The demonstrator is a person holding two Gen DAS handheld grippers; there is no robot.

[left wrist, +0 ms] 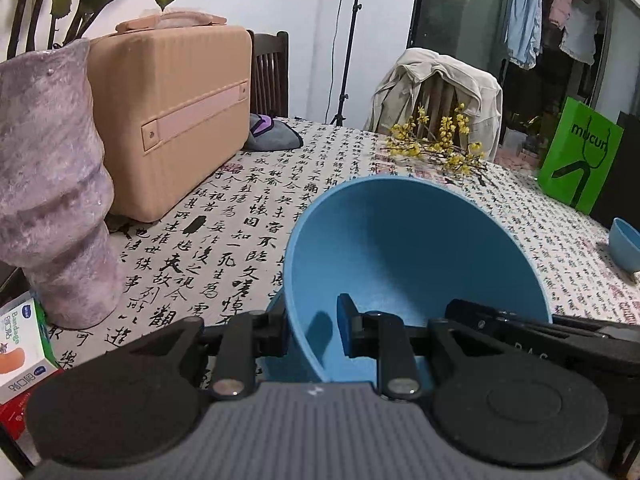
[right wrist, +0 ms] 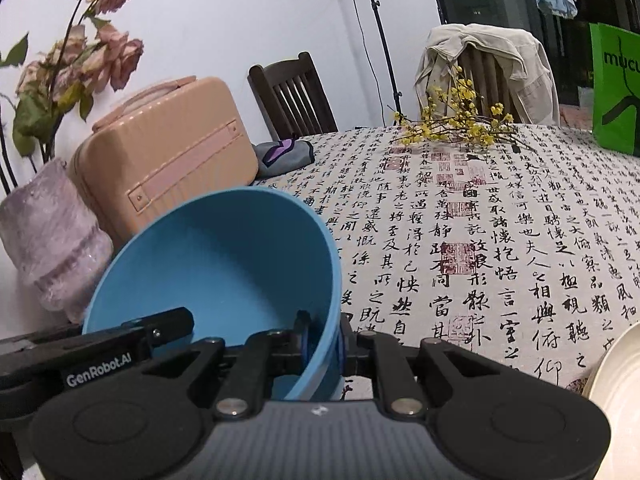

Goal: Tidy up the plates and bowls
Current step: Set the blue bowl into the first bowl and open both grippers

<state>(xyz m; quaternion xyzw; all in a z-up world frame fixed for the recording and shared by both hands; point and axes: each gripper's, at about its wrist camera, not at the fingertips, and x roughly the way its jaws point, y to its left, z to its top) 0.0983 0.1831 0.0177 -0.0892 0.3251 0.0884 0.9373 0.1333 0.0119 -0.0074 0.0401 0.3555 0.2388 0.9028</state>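
A big blue bowl (left wrist: 408, 248) hangs tilted above the calligraphy-print tablecloth (left wrist: 224, 216), gripped from both sides. My left gripper (left wrist: 310, 334) is shut on its left wall, one pad inside and one outside. My right gripper (right wrist: 325, 346) is shut on the opposite wall of the same blue bowl (right wrist: 224, 264). Each view shows the other gripper's finger reaching over the rim: the right one (left wrist: 500, 320) and the left one (right wrist: 160, 328). A smaller blue bowl (left wrist: 626, 244) stands on the table at the far right. A white plate (right wrist: 616, 380) shows at the right edge of the right wrist view.
A peach-coloured case (left wrist: 172, 120) and a mauve vase (left wrist: 56, 184) stand at the left, a bandage box (left wrist: 24, 344) beside the vase. Yellow flower branches (right wrist: 456, 128) and a grey cloth (right wrist: 280, 156) lie at the back. A green bag (left wrist: 580, 156) stands far right. Chairs line the far edge.
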